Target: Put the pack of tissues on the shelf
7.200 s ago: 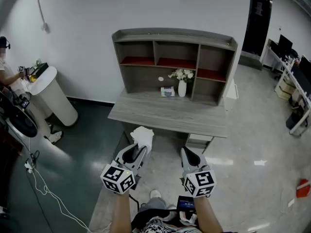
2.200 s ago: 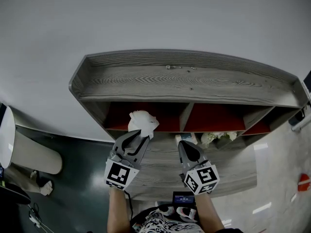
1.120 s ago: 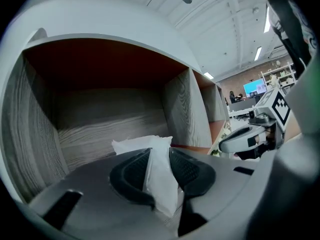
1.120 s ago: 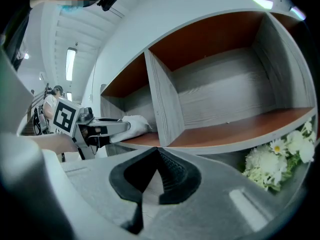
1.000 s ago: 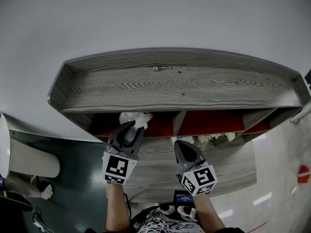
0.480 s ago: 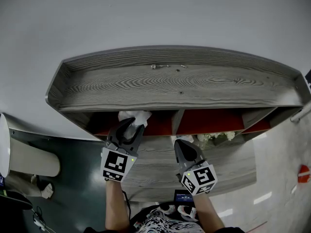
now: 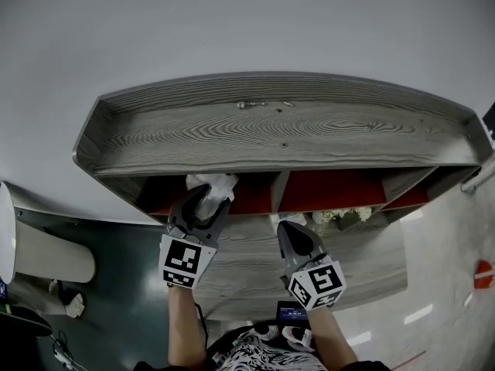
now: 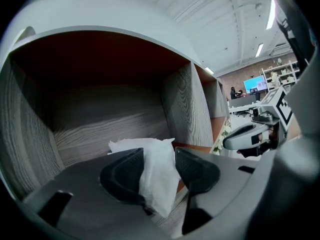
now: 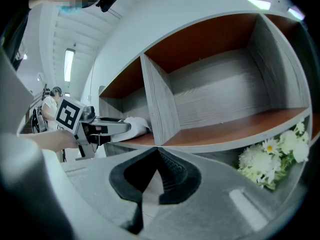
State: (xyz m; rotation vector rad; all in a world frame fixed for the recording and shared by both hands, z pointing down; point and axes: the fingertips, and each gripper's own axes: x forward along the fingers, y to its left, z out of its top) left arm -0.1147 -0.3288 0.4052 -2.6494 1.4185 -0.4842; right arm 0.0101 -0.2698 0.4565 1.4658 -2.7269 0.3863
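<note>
Our left tongs [image 8: 159, 153] have just been opening. The two pads stand apart with the white pack of tissues [image 8: 156, 176] between them; the pack lies against the left pad, and a sliver of gap shows at the right one. Our right tongs [image 9: 156, 150] are closed tip to tip with nothing in them, held to the right of the left ones and on the near side of the shelf.

The pack is in the leftmost upper compartment [image 8: 95, 119] of the grey wooden shelf [image 7: 271, 134]. It is near the front edge, over the red board [image 9: 140, 140] and just left of the upright divider [image 9: 159, 109]. White flowers [image 9: 272, 156] stand lower right, under the middle compartment. Below the shelf lies the grey surface [image 7: 247, 257], and beyond it the white wall [image 7: 232, 22].
</note>
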